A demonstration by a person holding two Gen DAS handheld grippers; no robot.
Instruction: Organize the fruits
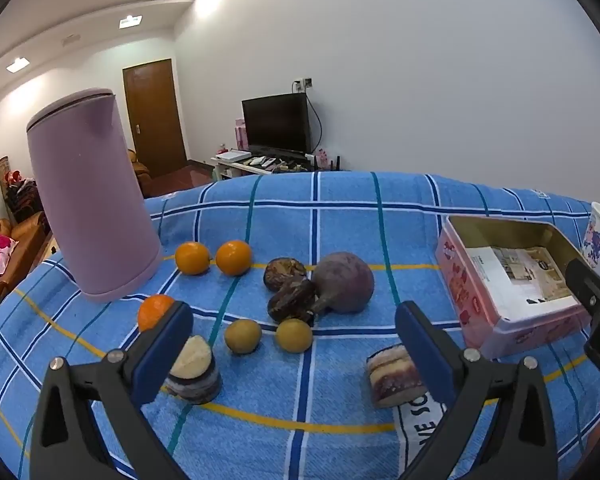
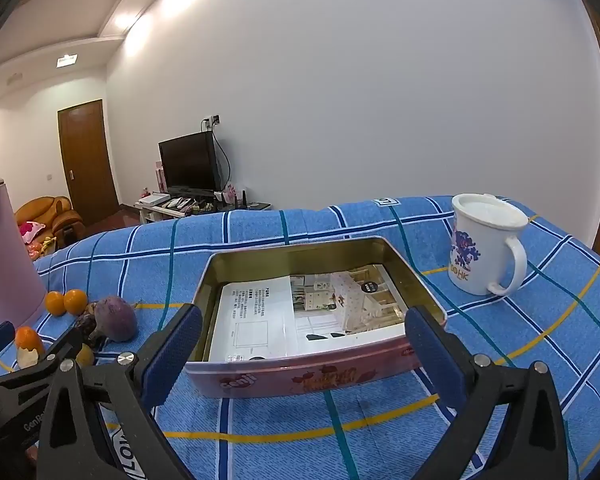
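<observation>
Well, I've packed nothing yet — fruits (image 1: 236, 258) loose on the cloth, tin (image 2: 315, 256) fruitless, both grippers (image 1: 296, 324) (image 2: 303, 334) wide open, empty.

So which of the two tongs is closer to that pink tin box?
The right. The right tongs hang open just in front of the pink tin box, their tips either side of its near wall. The left tongs are off to its left, open over the fruit.
</observation>
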